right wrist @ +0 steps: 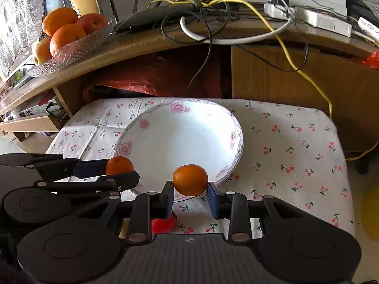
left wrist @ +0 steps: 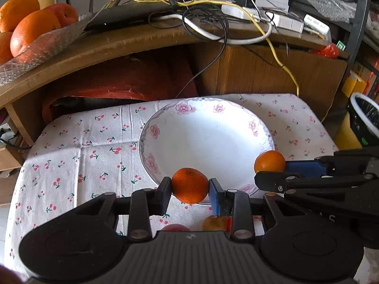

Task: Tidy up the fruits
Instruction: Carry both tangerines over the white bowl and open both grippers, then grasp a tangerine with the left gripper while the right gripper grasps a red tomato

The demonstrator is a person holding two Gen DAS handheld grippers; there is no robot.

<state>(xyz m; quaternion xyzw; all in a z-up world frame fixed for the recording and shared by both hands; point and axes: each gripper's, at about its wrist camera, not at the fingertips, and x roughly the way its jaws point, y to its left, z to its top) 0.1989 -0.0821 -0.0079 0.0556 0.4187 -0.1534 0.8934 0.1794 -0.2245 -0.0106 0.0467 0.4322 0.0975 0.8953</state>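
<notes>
Left gripper (left wrist: 190,187): jaws clamped on a small mandarin (left wrist: 189,185), held over the plate (left wrist: 201,132) rim at 6 o'clock. Right gripper (right wrist: 190,190): jaws closed around a second mandarin (right wrist: 190,179), held above the plate edge at about 5 o'clock. Plate is seated on the cherry-print cloth (right wrist: 284,146) covering the bench. A red fruit (right wrist: 163,224) is partly hidden under the right gripper.

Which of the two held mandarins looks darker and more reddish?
The mandarin in the left gripper; the right gripper's mandarin is a lighter, yellower orange.
</notes>
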